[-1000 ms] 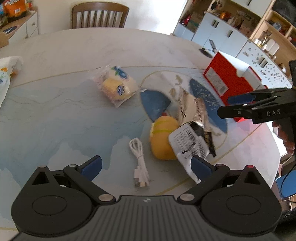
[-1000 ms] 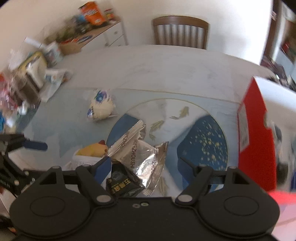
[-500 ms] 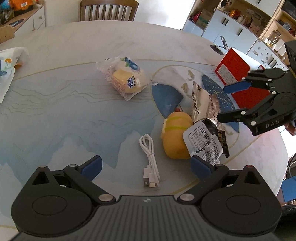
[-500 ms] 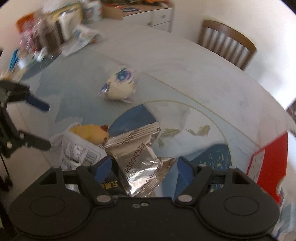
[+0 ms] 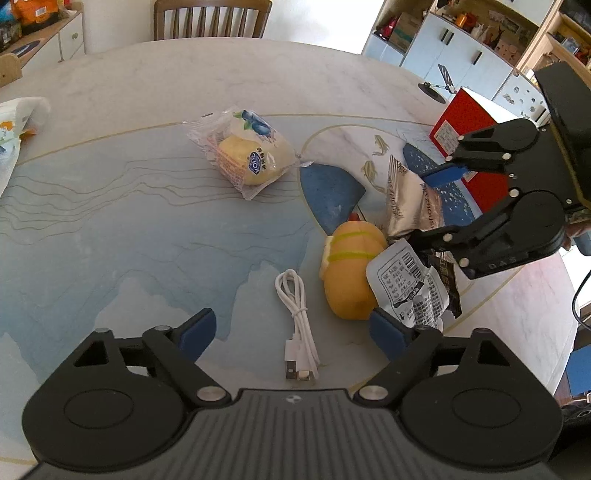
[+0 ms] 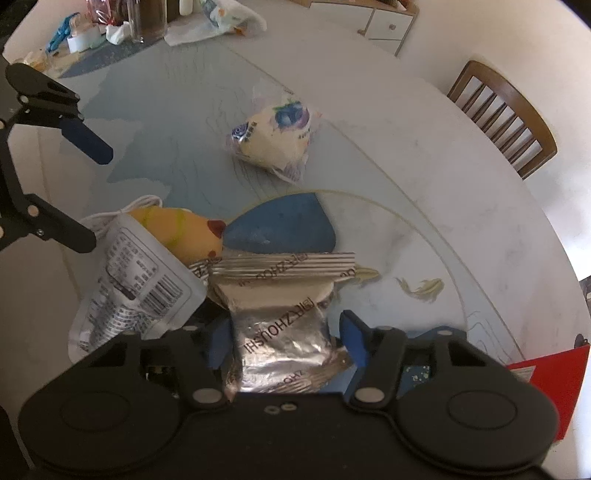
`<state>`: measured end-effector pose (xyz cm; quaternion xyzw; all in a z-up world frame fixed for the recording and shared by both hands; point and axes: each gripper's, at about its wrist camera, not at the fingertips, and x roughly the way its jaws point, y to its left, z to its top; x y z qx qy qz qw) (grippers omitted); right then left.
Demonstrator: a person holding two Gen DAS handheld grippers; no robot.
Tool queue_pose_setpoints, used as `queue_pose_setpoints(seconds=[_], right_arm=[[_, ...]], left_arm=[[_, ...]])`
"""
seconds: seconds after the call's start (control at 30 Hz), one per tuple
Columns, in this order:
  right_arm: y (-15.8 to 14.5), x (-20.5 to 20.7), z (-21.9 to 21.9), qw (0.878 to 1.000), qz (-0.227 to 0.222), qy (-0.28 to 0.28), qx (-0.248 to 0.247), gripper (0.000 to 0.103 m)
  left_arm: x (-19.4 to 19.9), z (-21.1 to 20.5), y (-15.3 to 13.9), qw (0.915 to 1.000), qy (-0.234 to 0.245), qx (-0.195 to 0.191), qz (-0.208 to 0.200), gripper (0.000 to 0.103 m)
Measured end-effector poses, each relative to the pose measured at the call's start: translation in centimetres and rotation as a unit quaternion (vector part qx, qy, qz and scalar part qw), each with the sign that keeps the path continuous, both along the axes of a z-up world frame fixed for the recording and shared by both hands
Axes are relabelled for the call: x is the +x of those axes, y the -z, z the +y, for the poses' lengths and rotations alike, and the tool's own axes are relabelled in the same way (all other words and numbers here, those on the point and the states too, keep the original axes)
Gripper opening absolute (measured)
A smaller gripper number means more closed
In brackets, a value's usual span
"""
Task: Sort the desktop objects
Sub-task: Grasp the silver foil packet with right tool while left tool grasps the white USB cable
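Observation:
My left gripper (image 5: 293, 332) hovers over a coiled white USB cable (image 5: 297, 317). Its jaws are closing, the cable lies between them, and neither pad touches it. My right gripper (image 6: 286, 341) points down at a silver snack packet (image 6: 280, 332). Those jaws are closing around the packet, with a small gap still showing at the right pad. Beside the packet lie a yellow duck toy (image 5: 349, 266), a white barcode pouch (image 5: 406, 284) and a dark packet (image 5: 447, 280). A wrapped bread roll (image 5: 243, 155) sits farther back.
A red box (image 5: 461, 125) stands at the round table's right side, close behind the right gripper. A wooden chair (image 5: 210, 18) is at the far edge. Bags, jars and clutter (image 6: 140, 22) crowd the table's left end.
The right gripper rolled, dropped onto the silver packet and narrowed its jaws around it. The left gripper's jaws narrowed slightly over the cable; that hand hardly moved.

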<state>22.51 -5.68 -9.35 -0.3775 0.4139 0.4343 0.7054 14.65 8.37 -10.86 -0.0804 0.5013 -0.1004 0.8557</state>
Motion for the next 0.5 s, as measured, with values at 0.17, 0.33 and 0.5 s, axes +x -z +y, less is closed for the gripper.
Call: queue_pose_setpoints(seconds=[0.17,0.33,0.5], right_arm=[[0.8,0.5,0.3,1.000,0.011,0.009,-0.007,0.053],[1.1,1.4,0.0,0.999,0.026,0.033,-0.004,0.052],[1.1,1.9,-0.3,0.998,0.032,0.052,-0.002,0.052]], left_arm=[[0.2,-0.4,0.2,1.0000,0.008,0.003,0.000,0.079],[0.4,-0.8,0.5,0.9997,0.019,0.013,0.000,0.069],[0.6,-1.1,0.8,0.9991,0.030,0.028,-0.003,0.059]])
